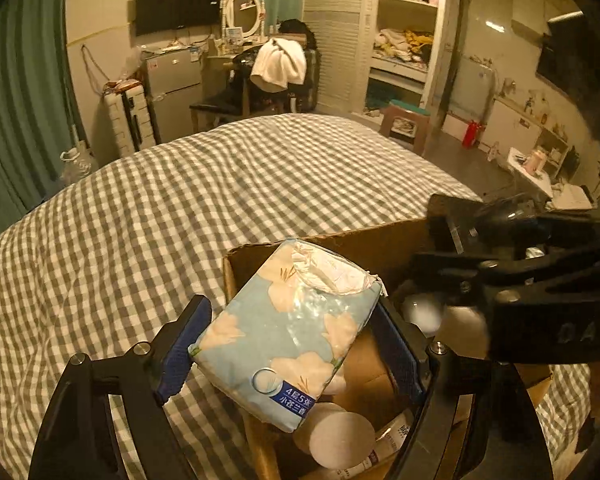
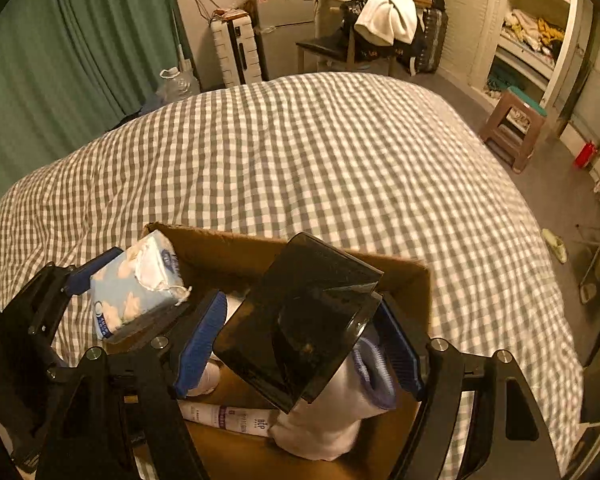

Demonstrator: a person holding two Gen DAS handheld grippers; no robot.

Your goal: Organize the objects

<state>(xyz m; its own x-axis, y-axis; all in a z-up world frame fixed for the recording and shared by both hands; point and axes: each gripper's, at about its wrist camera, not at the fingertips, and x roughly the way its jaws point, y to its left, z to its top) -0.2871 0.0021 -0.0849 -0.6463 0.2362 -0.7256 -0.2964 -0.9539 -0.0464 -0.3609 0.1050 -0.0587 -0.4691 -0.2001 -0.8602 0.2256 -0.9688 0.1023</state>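
My left gripper (image 1: 292, 312) is shut on a light blue tissue pack (image 1: 284, 332) with a cream flower print, pinched between the blue pads (image 1: 176, 352). The pack hangs tilted over the left end of an open cardboard box (image 1: 340, 240) on the bed. My right gripper (image 2: 300, 304) is shut on a dark, smoky see-through plastic holder (image 2: 300, 328), which hangs over the middle of the box (image 2: 220, 240). The tissue pack (image 2: 136, 284) in the left gripper (image 2: 132, 288) shows at the left of the right wrist view. Inside the box lie a white cloth (image 2: 332, 412), a printed tube (image 2: 228, 416) and a round white roll (image 1: 340, 436).
The box stands on a bed with a grey and white checked cover (image 2: 320, 152). Beyond the bed are a chair with a white garment (image 2: 384, 16), a white suitcase (image 2: 236, 52), a small fridge (image 2: 284, 20) and a green curtain (image 2: 60, 60). A stool (image 2: 512, 128) stands on the floor at the right.
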